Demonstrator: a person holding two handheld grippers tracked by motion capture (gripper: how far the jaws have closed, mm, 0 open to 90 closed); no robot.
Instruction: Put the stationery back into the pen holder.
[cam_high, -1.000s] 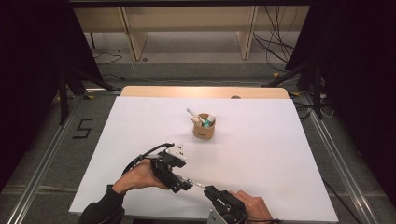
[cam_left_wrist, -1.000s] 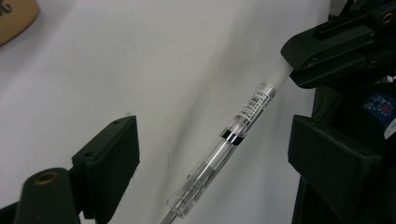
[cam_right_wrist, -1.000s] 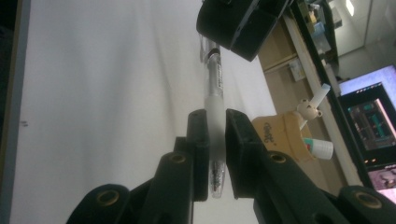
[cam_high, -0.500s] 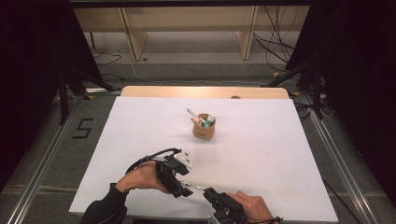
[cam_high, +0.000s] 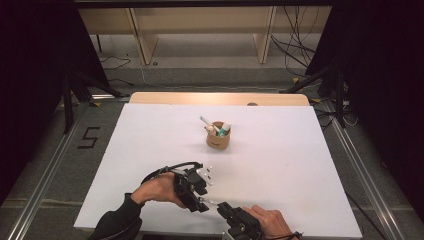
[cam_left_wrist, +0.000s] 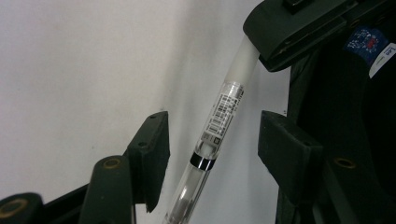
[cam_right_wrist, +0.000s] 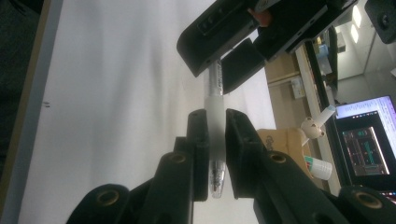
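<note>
A white counter (cam_high: 280, 165) fills the high view, one brown cup (cam_high: 218, 136) of small items mid-surface; two tongs meet at the near edge. In the left gripper view, the left tongs (cam_left_wrist: 212, 144) have been closing, still clear of one clear pen (cam_left_wrist: 219, 121). In the right gripper view, the right tongs (cam_right_wrist: 214, 140) clamp its frosted grip section. Light, rigid, slippery plastic; grip the barrel.
</note>
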